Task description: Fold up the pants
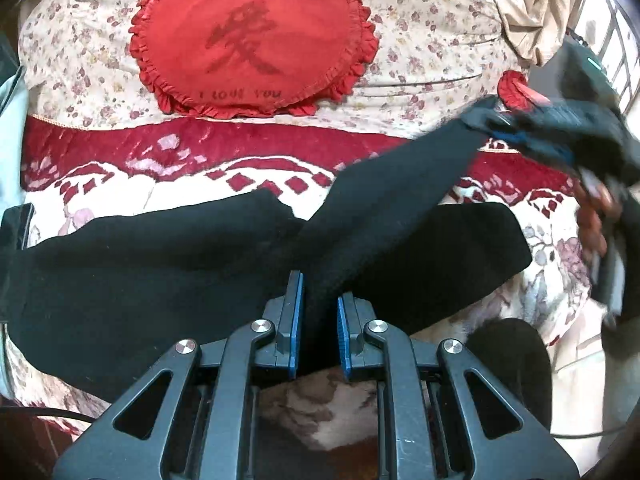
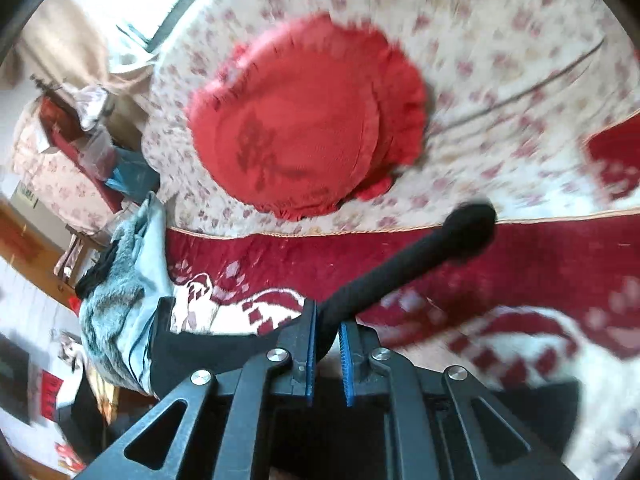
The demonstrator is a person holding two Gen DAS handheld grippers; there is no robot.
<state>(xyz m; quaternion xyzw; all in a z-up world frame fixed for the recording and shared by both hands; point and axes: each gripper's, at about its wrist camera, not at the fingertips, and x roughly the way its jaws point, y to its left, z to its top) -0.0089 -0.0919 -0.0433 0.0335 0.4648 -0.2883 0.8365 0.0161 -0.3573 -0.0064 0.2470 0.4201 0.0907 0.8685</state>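
A bed (image 1: 100,184) carries a red-and-white blanket (image 1: 240,148). Black pants (image 1: 120,272) lie on it. A red heart cushion (image 1: 248,40) lies behind.

pants (image 1: 160,280): matt black knit cloth | cushion (image 1: 248,40): red frilled cloth | blanket (image 1: 120,160): fleecy

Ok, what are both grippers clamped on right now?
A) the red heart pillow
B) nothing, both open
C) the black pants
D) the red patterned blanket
C: the left gripper and the right gripper each pinch black pants fabric between their blue pads, above the blanket.
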